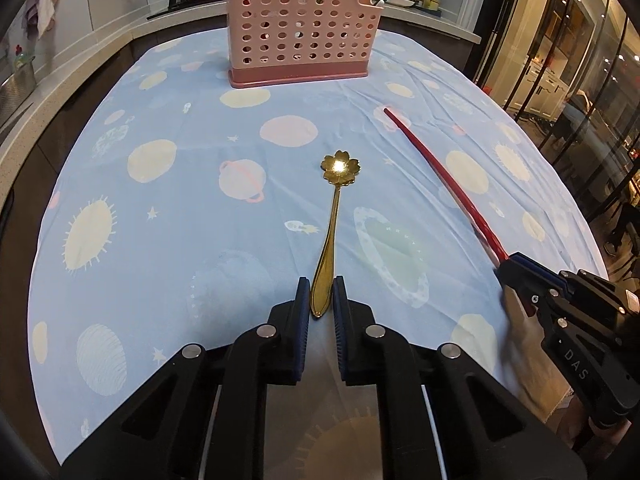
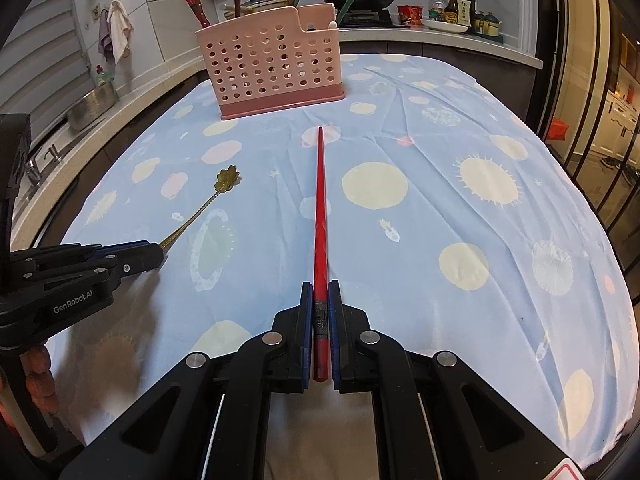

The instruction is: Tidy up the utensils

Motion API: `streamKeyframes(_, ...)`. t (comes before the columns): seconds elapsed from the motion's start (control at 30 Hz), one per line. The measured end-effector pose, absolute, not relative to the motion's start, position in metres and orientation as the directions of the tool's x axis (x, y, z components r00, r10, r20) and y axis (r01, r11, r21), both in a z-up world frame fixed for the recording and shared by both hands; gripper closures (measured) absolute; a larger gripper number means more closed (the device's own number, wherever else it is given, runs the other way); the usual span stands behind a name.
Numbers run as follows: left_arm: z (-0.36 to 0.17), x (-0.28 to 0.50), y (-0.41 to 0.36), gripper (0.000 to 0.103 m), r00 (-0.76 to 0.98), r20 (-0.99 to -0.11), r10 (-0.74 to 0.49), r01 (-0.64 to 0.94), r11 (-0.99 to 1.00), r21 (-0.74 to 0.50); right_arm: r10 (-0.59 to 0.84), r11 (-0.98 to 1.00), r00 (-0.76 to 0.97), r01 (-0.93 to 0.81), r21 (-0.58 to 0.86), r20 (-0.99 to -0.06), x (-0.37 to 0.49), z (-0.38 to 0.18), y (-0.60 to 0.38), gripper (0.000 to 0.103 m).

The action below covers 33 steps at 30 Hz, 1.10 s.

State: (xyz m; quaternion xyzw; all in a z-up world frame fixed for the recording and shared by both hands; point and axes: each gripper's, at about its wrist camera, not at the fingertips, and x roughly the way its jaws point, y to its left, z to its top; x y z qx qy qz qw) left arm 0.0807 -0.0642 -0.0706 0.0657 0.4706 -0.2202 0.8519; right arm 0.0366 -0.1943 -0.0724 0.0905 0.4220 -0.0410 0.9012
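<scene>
Your left gripper (image 1: 321, 294) was closed on the handle end of the gold spoon (image 1: 334, 216), one blue pad on each side of the handle and the gap between them narrow. The spoon lay along the blue tablecloth (image 1: 180, 184), and its flower-shaped bowl pointed toward the pink holder (image 1: 300, 28). Whether the spoon had left the cloth could not be told. Your right gripper (image 2: 320, 304) was clamped on the thick end of the red chopstick (image 2: 320, 200), which ran straight out between the fingers (image 2: 306, 320) with its thin tip toward the holder. In the left wrist view the chopstick slanted up and away from the right gripper at the right edge, well apart from the spoon. The holder stood upright at the far end of the cloth, its front wall full of round holes. Several utensils already stood in it, seen above its rim in the right wrist view. A kitchen counter (image 2: 440, 36) with bottles (image 2: 456, 4) and a pan ran behind the table.
</scene>
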Motion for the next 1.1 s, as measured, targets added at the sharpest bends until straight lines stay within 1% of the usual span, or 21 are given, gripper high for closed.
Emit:
streamKeyframes(0.23, -0.043, 0.071, -0.056, 0.092, 0.505, -0.796, -0.334, 0.438, 0.894, -0.097, 0.010, 0.978, 0.682, 0.144, 0.148, -0.731, 0.029, -0.050, -0.195, 0.096)
streamKeyframes(0.5, -0.003, 0.070, -0.046, 0.093, 0.572, -0.737, -0.359, 0.435, 0.895, -0.098, 0.033, 0.977, 0.766, 0.110, 0.182, -0.642, 0.024, -0.002, -0.199, 0.096)
streamKeyframes(0.6, 0.009, 0.076, -0.044, 0.094, 0.590, -0.720, -0.365, 0.435, 0.895, -0.097, 0.050, 0.976, 0.787, 0.093, 0.198, -0.614, 0.027, 0.013, -0.201, 0.096)
streamKeyframes(0.67, 0.017, 0.080, -0.044, 0.102, 0.605, -0.708, -0.365, 0.435, 0.896, -0.090, 0.058, 0.975, 0.799, 0.083, 0.206, -0.599, 0.029, 0.021, -0.202, 0.096)
streamKeyframes(0.83, 0.035, 0.089, -0.043, 0.103, 0.633, -0.679, -0.372, 0.438, 0.895, -0.082, 0.082, 0.972, 0.818, 0.060, 0.225, -0.570, 0.038, 0.036, -0.202, 0.096)
streamKeyframes(1.1, 0.048, 0.100, -0.042, 0.103, 0.658, -0.654, -0.373, 0.440, 0.896, -0.068, 0.078, 0.977, 0.843, 0.042, 0.209, -0.532, 0.053, 0.053, -0.196, 0.096)
